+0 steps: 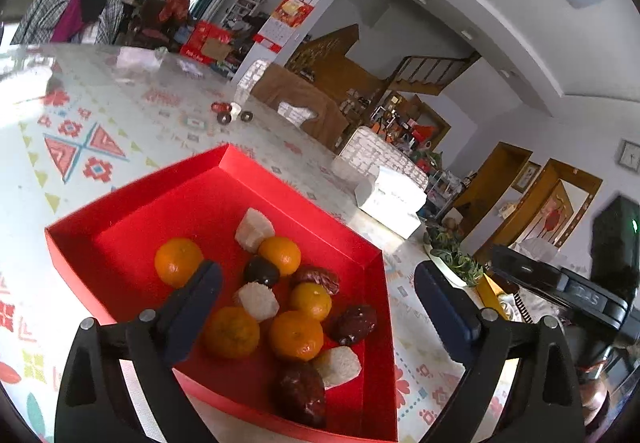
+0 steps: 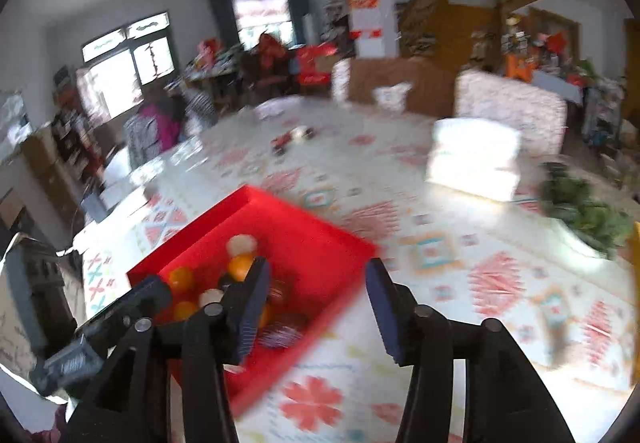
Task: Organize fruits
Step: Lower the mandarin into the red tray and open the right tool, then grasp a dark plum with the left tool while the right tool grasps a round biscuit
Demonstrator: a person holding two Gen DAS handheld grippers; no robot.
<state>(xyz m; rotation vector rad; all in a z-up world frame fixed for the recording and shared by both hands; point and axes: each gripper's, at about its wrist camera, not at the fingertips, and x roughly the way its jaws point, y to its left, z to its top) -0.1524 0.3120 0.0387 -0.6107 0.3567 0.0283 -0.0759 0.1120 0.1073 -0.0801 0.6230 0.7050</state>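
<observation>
A red box (image 1: pixel 132 199) sits on the patterned tablecloth and holds several oranges (image 1: pixel 296 335), dark red dates (image 1: pixel 354 323) and pale peeled pieces (image 1: pixel 256 229). My left gripper (image 1: pixel 316 299) is open and empty, hovering above the box's near side. My right gripper (image 2: pixel 316 301) is open and empty, above the box's right edge (image 2: pixel 304 231); that view is blurred. The right gripper's body shows at the right of the left wrist view (image 1: pixel 560 283), and the left gripper's body shows at the left of the right wrist view (image 2: pixel 120 315).
A white tissue box (image 1: pixel 392 199) stands on the table beyond the red box, also in the right wrist view (image 2: pixel 472 159). Small red and dark items (image 1: pixel 228 113) lie farther back. A green plant (image 2: pixel 580 211) sits at the right table edge. Chairs stand behind the table.
</observation>
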